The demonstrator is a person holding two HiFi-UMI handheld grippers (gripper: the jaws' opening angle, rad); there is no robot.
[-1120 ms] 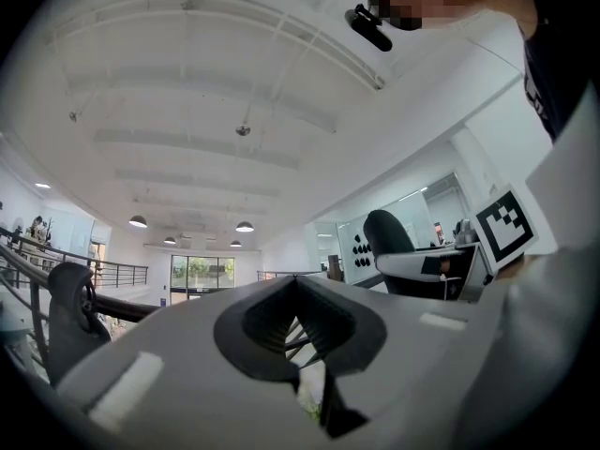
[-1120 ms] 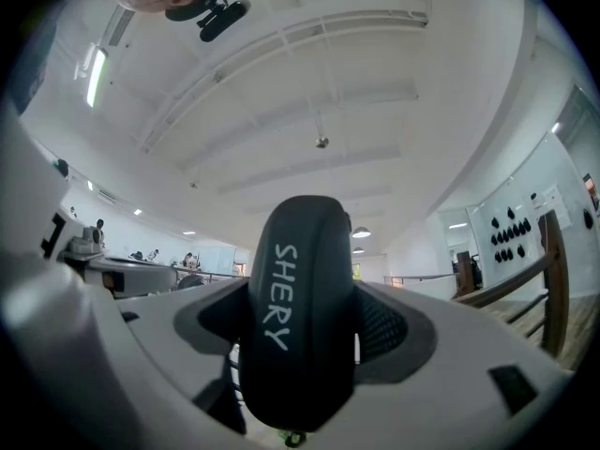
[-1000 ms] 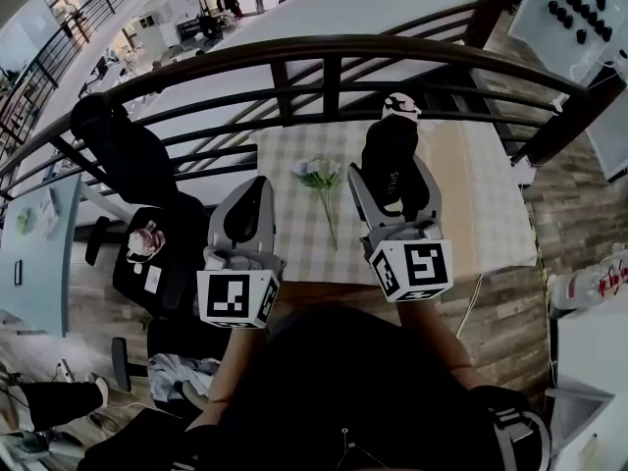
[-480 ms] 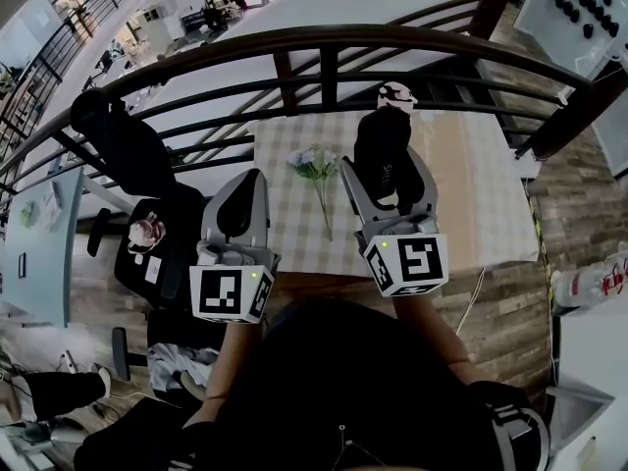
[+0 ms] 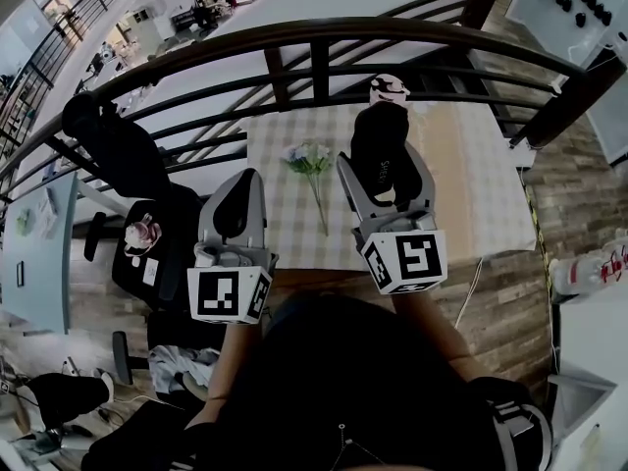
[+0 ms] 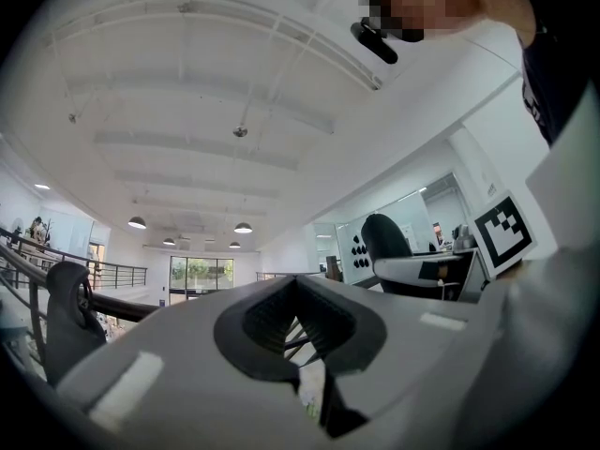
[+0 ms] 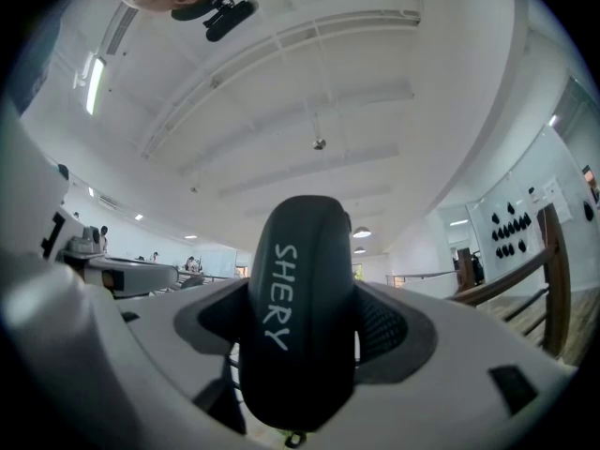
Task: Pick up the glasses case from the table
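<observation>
A black glasses case [image 5: 381,155] with "SHERY" printed on it stands clamped between the jaws of my right gripper [image 5: 385,180], lifted above the checkered table [image 5: 275,224]. In the right gripper view the case [image 7: 300,322] fills the gap between both jaws and points up at the ceiling. My left gripper [image 5: 235,209] is held to the left of the table's near edge, with its jaws closed together and nothing between them. The left gripper view looks upward, and its jaws meet in front of the lens.
A small bunch of flowers [image 5: 312,165] lies on the table left of the case. A small white and dark object [image 5: 389,88] sits at the table's far edge. A dark curved railing [image 5: 324,42] runs behind the table. A black chair [image 5: 147,234] stands at left.
Both grippers have drifted slightly left and up in the head view, with the case still held in the right one. The grip looks the same.
</observation>
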